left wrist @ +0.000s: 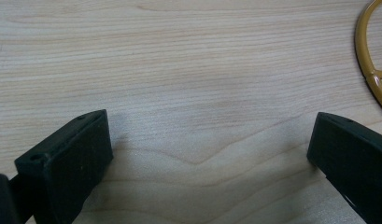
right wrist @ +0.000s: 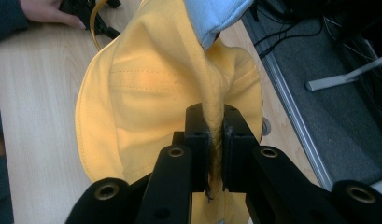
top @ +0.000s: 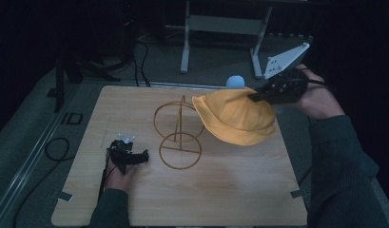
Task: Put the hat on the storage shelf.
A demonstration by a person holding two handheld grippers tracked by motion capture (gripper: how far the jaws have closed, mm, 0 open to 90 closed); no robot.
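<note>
Above the table's 2 o'clock corner in the high view, the right gripper (top: 257,96) holds a soft yellow fabric bucket hat (top: 235,118) clear of the pale wooden tabletop (top: 230,190), the hat hanging just beside a gold wire hat stand of two hoops on a post (top: 179,134). A pale blue rounded piece (top: 235,81) shows at the hat's 12 o'clock edge. The right gripper view adds what that camera cannot: the two black jaws are squeezed tight on a bunched fold of the hat (right wrist: 146,98), with pale blue cloth (right wrist: 214,16) at 12 o'clock. Toward 8 o'clock on the table the left gripper (top: 143,156) rests in the person's hand. The left gripper view shows its jaws spread wide over bare wood with nothing between them, and an arc of the stand's base ring (left wrist: 368,70) at 2 o'clock
</note>
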